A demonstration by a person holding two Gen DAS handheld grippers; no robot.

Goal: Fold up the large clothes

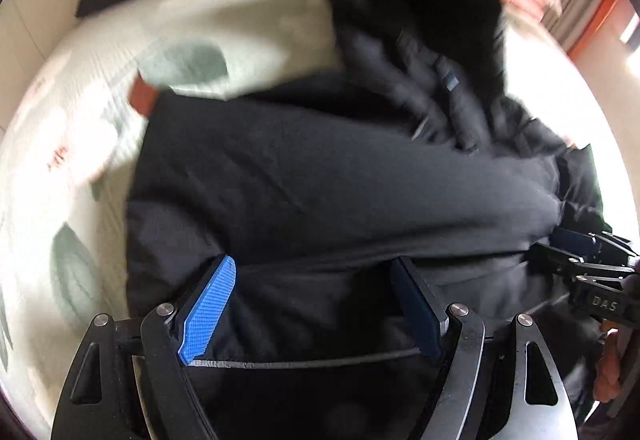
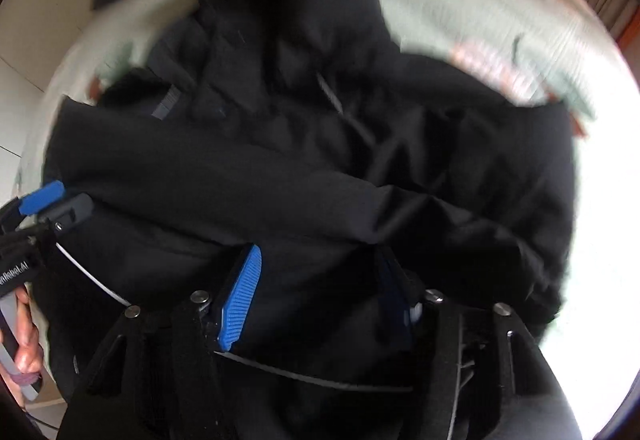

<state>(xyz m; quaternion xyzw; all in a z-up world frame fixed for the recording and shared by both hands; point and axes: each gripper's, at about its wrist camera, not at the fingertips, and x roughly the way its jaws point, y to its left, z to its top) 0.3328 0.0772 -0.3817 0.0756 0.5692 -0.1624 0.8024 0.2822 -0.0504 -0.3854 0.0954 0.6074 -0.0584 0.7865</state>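
Both hand-held grippers were down over the black hooded jacket (image 1: 340, 176), which lay on a bed with a pale green leaf-print cover (image 1: 80, 144). The hood (image 1: 404, 0) pointed to the far side, and a sleeve (image 1: 360, 192) was folded across the body of the jacket, so the sleeves-in stage looked done and the near hem was the part in hand.

The left hand-held gripper (image 1: 316, 304) stood spread wide, its blue pads (image 1: 212, 304) either side of the near hem cloth, with nothing pinched that I could see. The right hand-held gripper (image 2: 320, 296) was also spread, a little narrower, with black fabric lying between its fingers but no pad pressing on it. In the left wrist view it showed at the far right edge, just beside the sleeve end.

My read: this was the moment before a grab at the near hem, 1 corner per gripper. The next move called for both to close on the hem edge together, then lift and carry it toward the hood for a fold in half. Padded cloth is bulky and slippery, so a shallow bite could slip.

Writing: "DAS" (image 1: 604, 306) could be read on the right tool's body. A white label on the left tool was too cut off and mirrored to read surely.
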